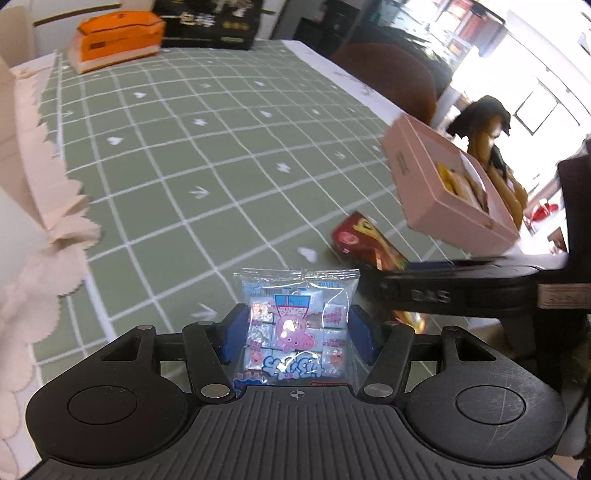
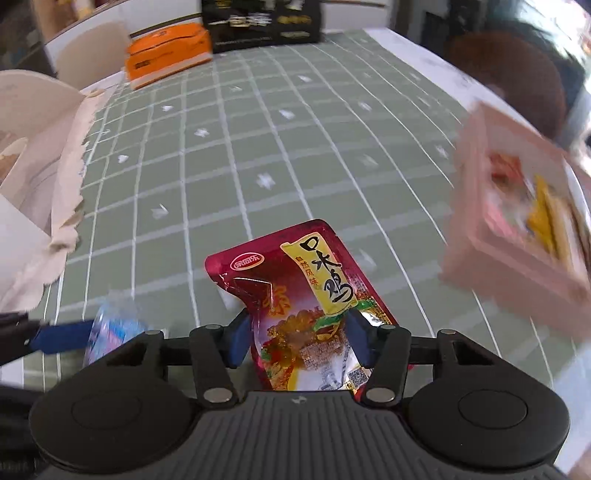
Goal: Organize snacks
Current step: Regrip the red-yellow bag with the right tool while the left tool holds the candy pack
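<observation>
At the far left stands a pale box with a torn, ragged cardboard edge (image 1: 55, 206), its inside not shown. The left claw (image 1: 297, 328) is closed on a clear candy bag printed with a pink pig (image 1: 295, 325), its blue pads pressed against the packet's two sides and the packet lifted clear of the green checked cloth on the bench (image 1: 207, 147). Next along, the right claw (image 2: 301, 332) pinches a dark red snack pouch with a yellow label (image 2: 295, 288), likewise held above the cloth, beside the left one. Further right sits an open pink box (image 1: 436, 188), tilted in the view and blurred in the right wrist picture; yellow and reddish packets already lie inside it. At the back of the bench are an orange pack (image 1: 118, 37) and a black box (image 1: 210, 22). Judging by this, sorting is partly done: some snacks are boxed, two are in hand and not yet placed, and no other loose snack shows on the cloth.
</observation>
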Tool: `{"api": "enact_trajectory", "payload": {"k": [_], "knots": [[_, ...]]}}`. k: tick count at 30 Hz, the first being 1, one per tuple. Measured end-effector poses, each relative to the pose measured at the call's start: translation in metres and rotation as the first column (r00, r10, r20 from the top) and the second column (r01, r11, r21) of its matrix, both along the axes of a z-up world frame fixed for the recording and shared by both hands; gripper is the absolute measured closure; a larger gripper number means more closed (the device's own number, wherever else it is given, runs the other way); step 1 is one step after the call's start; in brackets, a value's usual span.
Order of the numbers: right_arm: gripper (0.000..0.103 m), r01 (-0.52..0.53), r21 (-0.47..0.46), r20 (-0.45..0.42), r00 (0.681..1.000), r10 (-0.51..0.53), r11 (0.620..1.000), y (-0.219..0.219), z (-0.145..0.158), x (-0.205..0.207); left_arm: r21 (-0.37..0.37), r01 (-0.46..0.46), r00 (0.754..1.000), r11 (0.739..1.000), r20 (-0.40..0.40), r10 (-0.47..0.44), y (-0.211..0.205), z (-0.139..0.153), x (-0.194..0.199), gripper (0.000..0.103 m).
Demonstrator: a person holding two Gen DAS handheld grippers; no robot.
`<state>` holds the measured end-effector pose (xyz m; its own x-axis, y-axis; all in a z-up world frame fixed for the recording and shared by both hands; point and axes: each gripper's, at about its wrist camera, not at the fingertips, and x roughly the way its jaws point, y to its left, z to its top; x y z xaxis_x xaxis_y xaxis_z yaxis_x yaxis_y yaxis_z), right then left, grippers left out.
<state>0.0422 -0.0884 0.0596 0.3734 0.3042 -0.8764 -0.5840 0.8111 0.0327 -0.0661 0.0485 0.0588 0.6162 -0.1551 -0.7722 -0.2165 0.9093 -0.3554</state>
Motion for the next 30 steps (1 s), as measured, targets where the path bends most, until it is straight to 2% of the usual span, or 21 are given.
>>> {"api": "enact_trajectory", "payload": {"k": [4,6,8,11,15,19,30], "knots": [[0.048,0.068,0.041,-0.031,0.997,-0.067,0.997,-0.039,0.000,-0.008,0.014,0.017,1.000,1.000,-0.022,-0.017,-0.013,-0.005,0.002,0.038],[0.041,0.063,0.052,-0.013,0.998,-0.062,0.997,-0.052,-0.001,-0.013,0.017,0.024,0.999,1.000,-0.026,-0.024,-0.018,-0.006,0.003,0.038],[0.027,0.065,0.048,0.004,0.998,-0.065,0.997,-0.061,-0.005,-0.017,0.019,0.032,0.999,0.999,-0.027,-0.031,-0.021,-0.005,0.004,0.038],[0.018,0.086,0.050,0.034,0.996,-0.087,0.995,-0.069,-0.012,-0.013,0.023,0.040,0.999,0.999,-0.032,-0.039,-0.027,-0.006,0.005,0.038],[0.012,0.128,0.063,0.075,0.988,-0.133,0.990,-0.072,-0.017,-0.003,0.027,0.043,0.999,0.999,-0.034,-0.042,-0.031,-0.006,0.009,0.038],[0.001,0.150,0.047,0.077,0.985,-0.153,0.988,-0.071,-0.026,0.006,0.027,0.038,0.999,0.999,-0.036,-0.037,-0.032,-0.006,0.011,0.038],[0.000,0.163,0.065,0.107,0.980,-0.169,0.984,-0.072,-0.030,0.015,0.024,0.036,0.998,0.999,-0.046,-0.034,-0.033,-0.006,0.011,0.038]]}}
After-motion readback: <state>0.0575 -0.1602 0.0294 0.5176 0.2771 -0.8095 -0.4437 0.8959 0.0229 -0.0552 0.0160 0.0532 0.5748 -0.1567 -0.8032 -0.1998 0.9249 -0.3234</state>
